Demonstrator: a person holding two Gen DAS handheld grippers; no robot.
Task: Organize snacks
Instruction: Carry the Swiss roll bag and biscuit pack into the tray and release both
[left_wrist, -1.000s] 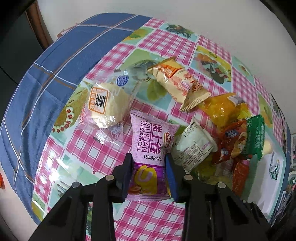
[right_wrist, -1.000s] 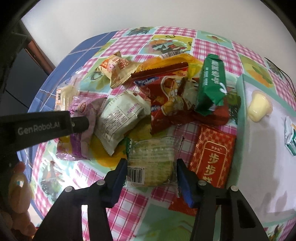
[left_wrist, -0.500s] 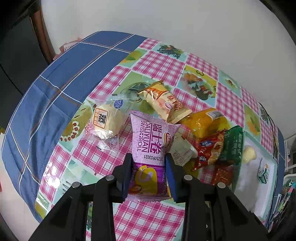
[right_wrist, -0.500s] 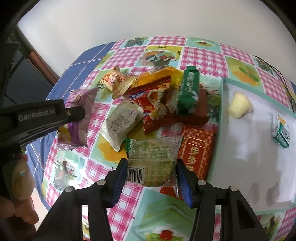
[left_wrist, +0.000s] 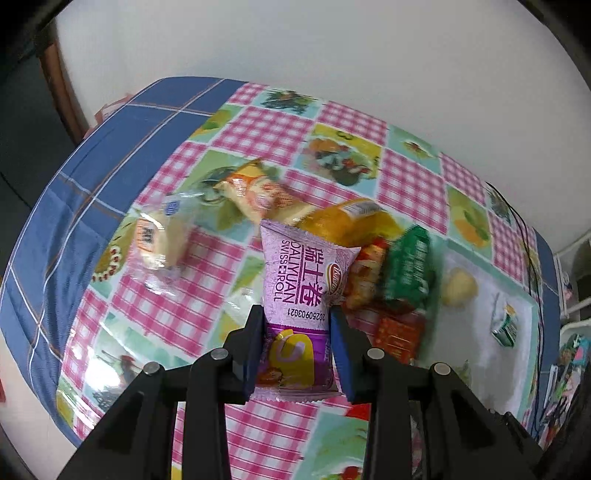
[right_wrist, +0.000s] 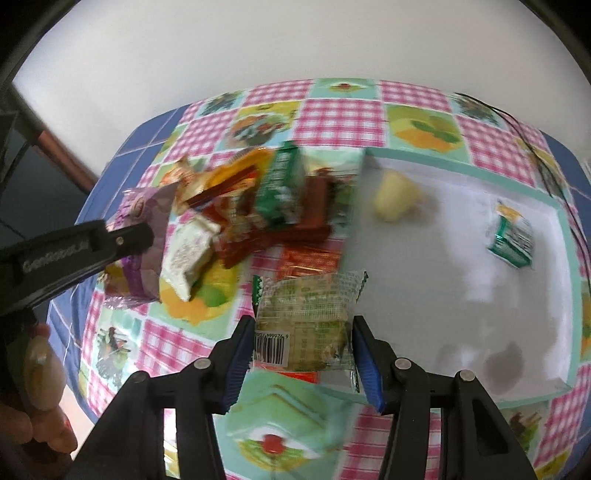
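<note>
Snacks in both grippers are now lifted higher above the table (left_wrist: 155, 310) than a second ago. Left gripper (left_wrist: 297, 343) stays clamped on the purple Swiss roll pack (left_wrist: 299, 291), which now hangs over the snack pile (left_wrist: 388, 273). Right gripper (right_wrist: 303, 350) stays clamped on the clear green-printed cracker pack (right_wrist: 306, 317), now raised over the near left edge of the white tray (right_wrist: 461, 295). More of the tray has come into view, holding a yellow jelly cup (right_wrist: 395, 197) and a small green carton (right_wrist: 511, 236).
</note>
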